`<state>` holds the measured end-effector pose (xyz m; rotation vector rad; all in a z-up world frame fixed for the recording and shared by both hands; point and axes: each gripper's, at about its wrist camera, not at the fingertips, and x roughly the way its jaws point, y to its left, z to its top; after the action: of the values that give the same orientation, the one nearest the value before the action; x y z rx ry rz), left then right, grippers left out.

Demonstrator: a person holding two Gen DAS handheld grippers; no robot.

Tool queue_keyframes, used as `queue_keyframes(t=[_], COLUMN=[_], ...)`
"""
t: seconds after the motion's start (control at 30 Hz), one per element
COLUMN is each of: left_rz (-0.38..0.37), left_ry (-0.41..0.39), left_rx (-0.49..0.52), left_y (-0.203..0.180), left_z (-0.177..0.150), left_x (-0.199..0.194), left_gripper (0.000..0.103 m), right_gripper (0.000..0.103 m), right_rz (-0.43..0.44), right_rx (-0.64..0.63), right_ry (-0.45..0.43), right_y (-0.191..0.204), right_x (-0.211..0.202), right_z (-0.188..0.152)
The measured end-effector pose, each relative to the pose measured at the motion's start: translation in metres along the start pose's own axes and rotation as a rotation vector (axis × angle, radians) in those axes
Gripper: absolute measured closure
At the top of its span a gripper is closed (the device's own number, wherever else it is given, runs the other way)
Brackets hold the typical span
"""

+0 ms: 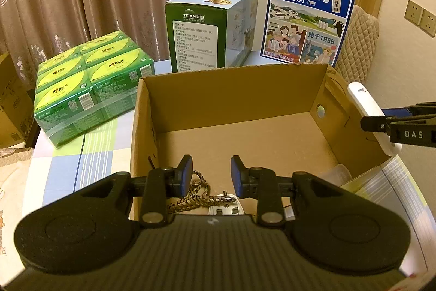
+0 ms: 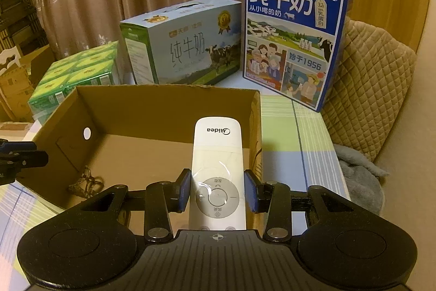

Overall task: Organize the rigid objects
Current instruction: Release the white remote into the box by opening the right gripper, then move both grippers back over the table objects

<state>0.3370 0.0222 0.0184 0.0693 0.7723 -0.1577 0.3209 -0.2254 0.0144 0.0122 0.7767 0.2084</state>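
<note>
The right gripper (image 2: 217, 191) clamps a white Midea remote (image 2: 217, 168) over the cardboard box (image 2: 169, 100), ahead and below. The left gripper (image 1: 211, 173) looks nearly closed and empty. Next: lower, then release inside.

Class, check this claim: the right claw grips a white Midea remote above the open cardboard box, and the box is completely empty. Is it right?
Not quite. The right claw does grip the white Midea remote above the cardboard box, but the box is not empty: the left wrist view shows a braided cord and a white plug inside.
</note>
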Motion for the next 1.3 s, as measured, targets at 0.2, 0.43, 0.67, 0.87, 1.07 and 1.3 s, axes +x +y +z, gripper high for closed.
queue_keyframes(t=[0.2,0.43,0.67,0.87,1.07,1.3], left_rz=[-0.001,-0.010,-0.011,-0.004,-0.005,-0.017], left_ry=[0.000,-0.006,-0.024,-0.042,-0.061,-0.057], left_rx=[0.002,0.004,0.001,0.000,-0.001,-0.028], left_y=[0.000,-0.003,-0.010,-0.022,-0.035,-0.042], left_z=[0.000,-0.004,-0.014,-0.030,-0.056,-0.099], left_x=[0.000,-0.007,-0.030,-0.059,-0.096,-0.132], left_gripper=[0.078,0.078,0.078,0.078,0.077,0.076], right_gripper=[0.065,0.049,0.048,0.048,0.048,0.047], right_rz=[-0.002,-0.005,0.016,0.039,0.057,0.063], right_rx=[0.003,0.032,0.050,0.045,0.042,0.053], right_ry=[-0.018,-0.076,-0.093,-0.115,-0.138,-0.132], right_y=[-0.001,-0.006,-0.005,0.001,0.010,0.023], right_x=[0.002,-0.009,-0.036,-0.074,-0.119,-0.162], right_z=[0.002,0.002,-0.006,-0.022,-0.046,-0.096])
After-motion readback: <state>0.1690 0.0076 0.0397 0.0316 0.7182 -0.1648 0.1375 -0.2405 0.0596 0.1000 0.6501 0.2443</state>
